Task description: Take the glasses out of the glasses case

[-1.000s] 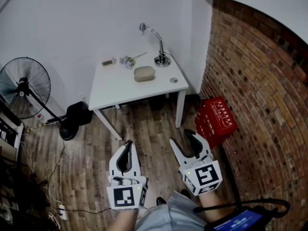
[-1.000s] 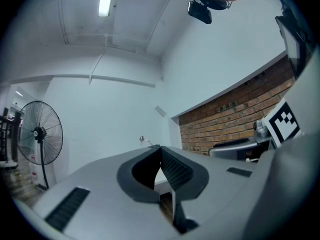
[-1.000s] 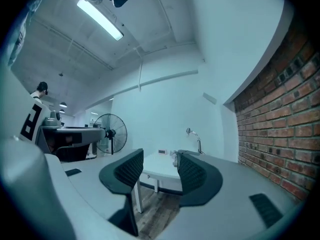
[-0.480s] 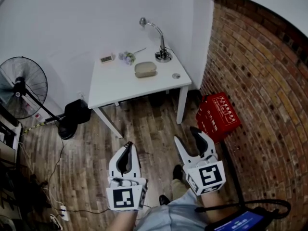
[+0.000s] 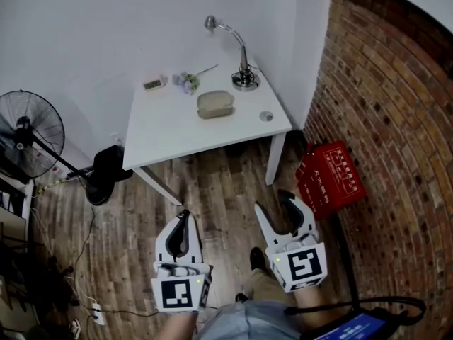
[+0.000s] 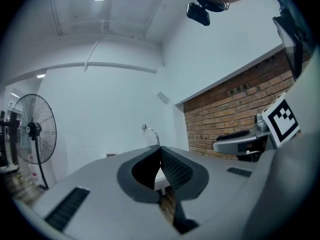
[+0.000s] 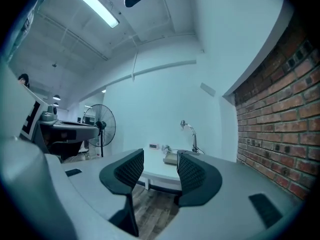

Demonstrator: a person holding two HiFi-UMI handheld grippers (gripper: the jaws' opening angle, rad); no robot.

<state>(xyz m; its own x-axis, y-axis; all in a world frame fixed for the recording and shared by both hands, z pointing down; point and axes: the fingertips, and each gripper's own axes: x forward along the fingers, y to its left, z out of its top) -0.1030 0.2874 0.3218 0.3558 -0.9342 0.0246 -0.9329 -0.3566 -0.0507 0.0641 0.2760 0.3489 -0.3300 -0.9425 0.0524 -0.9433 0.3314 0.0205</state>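
The closed beige glasses case (image 5: 215,104) lies on the white table (image 5: 163,137), toward its back. In the right gripper view the glasses case (image 7: 172,158) shows small, far off between the jaws. Both grippers hang over the wooden floor, well short of the table's front edge. My left gripper (image 5: 182,219) has its jaws together, empty; in its own view the left gripper (image 6: 160,152) shows the pads meeting. My right gripper (image 5: 275,204) stands wide, its jaws closing slightly with nothing between them; its own view shows the right gripper (image 7: 158,165) framing the table.
A desk lamp (image 5: 242,73), a small white display (image 5: 153,84), a little flower bunch (image 5: 187,83) and a round cap (image 5: 266,116) share the table. A standing fan (image 5: 28,129) is at left, a red crate (image 5: 333,179) by the brick wall (image 5: 396,119) at right.
Both grippers have moved forward across the floor toward the table, which now sits nearer and larger. The left jaws stay together and the right jaws stay wide.
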